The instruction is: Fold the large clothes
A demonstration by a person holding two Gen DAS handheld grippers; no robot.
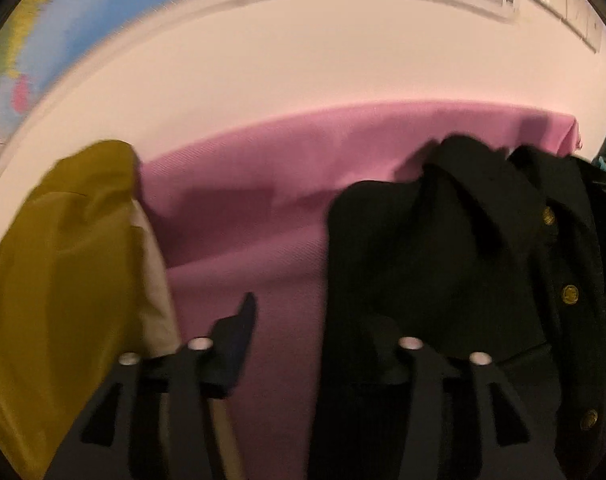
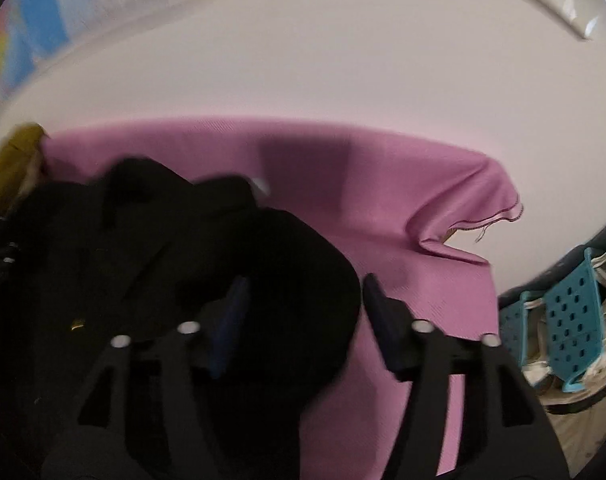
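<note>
Left wrist view: the left gripper (image 1: 315,332) has its jaws standing well apart with nothing between them but the pink cloth (image 1: 263,184) that covers the counter. Its left finger (image 1: 239,332) shows over the pink cloth; the right one is dark against the black coat (image 1: 443,264) and hard to make out, so contact with the coat cannot be told. The coat lies crumpled on the right half of the cloth, with gold buttons (image 1: 570,293) down its right side. A mustard garment (image 1: 63,280) with a pale lining sits at the left, on the cloth's edge. A wall map (image 1: 43,40) hangs behind; its print is too blurred to read.

Right wrist view: the right gripper (image 2: 303,312) is also wide open and holds nothing. Its left finger (image 2: 229,328) hangs over the coat (image 2: 163,248), its right one over bare pink cloth (image 2: 403,208); the coat's edge lies between them. A teal perforated basket (image 2: 567,312) stands off the counter's right corner. No readable writing shows.
</note>
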